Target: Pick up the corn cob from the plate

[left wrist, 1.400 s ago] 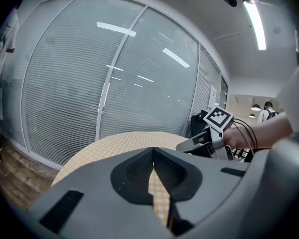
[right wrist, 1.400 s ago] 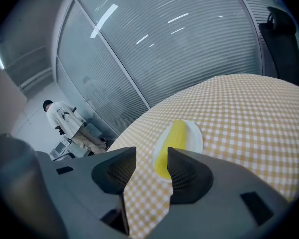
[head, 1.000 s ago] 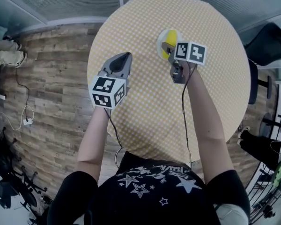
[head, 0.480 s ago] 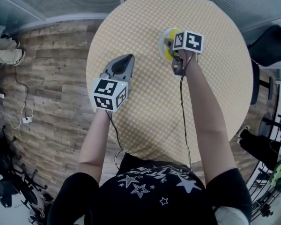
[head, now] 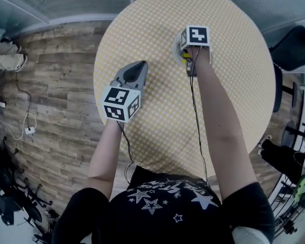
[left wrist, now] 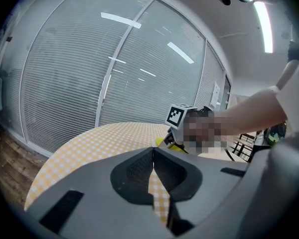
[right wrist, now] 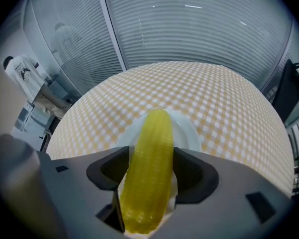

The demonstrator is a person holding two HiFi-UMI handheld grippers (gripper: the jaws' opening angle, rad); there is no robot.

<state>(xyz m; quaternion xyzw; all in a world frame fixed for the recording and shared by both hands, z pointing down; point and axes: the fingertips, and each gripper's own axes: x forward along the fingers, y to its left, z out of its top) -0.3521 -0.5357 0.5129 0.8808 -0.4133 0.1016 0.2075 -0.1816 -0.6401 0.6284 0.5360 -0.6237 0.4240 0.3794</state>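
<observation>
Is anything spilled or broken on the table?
No, nothing stands out. The corn cob lies neatly on its white plate, with the right hand-held gripper closed on its sides, and the checked table looks tidy.

Right claw (head: 186,54) hanging over white plate (head: 176,44), sliver of yellow corn cob (head: 183,56) showing beneath, left claw (head: 136,67) hovering well apart above yellow-checked round desk (head: 234,85)

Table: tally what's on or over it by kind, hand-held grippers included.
corn cob: 1
plate: 1
hand-held grippers: 2, the left hand-held gripper and the right hand-held gripper
Total: 4
</observation>
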